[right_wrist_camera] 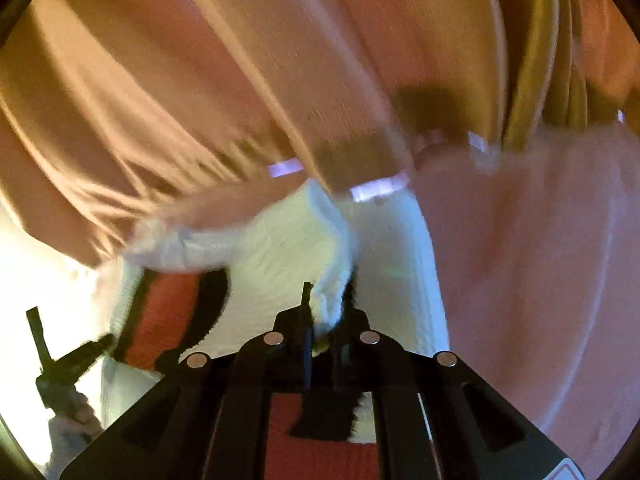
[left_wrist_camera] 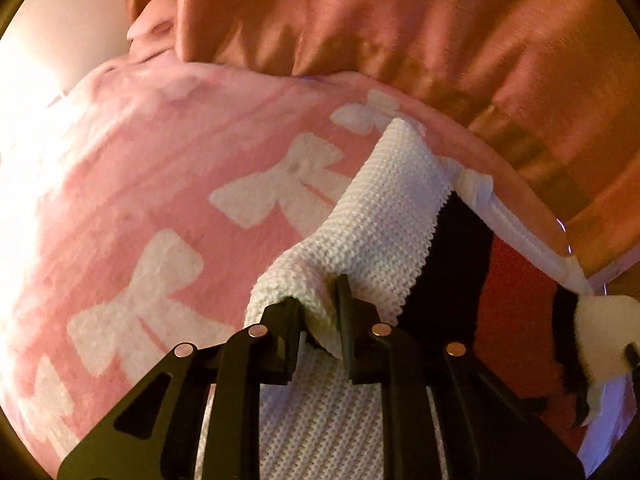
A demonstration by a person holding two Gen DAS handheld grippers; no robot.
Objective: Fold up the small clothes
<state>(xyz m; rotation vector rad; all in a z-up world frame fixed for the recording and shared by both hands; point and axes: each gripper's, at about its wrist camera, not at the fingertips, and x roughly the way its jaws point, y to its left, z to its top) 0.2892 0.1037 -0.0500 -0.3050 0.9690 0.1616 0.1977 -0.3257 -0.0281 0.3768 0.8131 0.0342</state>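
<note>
Left wrist view: a pink fleece blanket with white bow shapes (left_wrist_camera: 168, 184) covers the surface, and an orange-brown draped curtain (left_wrist_camera: 420, 28) hangs behind it. The small white waffle-knit garment with black and red panels (left_wrist_camera: 376, 216) lies raised over the blanket, its ribbed white edge running off to the right. The left gripper (left_wrist_camera: 318, 312) has its black fingers pinched on a bunched corner of the knit.

Right wrist view: blurred by motion. The same curtain (right_wrist_camera: 200, 80) fills the top, the blanket (right_wrist_camera: 540, 260) the right. The right gripper (right_wrist_camera: 326, 312) is clamped on a white fold of the garment (right_wrist_camera: 272, 256), which is lifted above the blanket. The left gripper (right_wrist_camera: 66, 360) shows at far left, touching the garment's edge.
</note>
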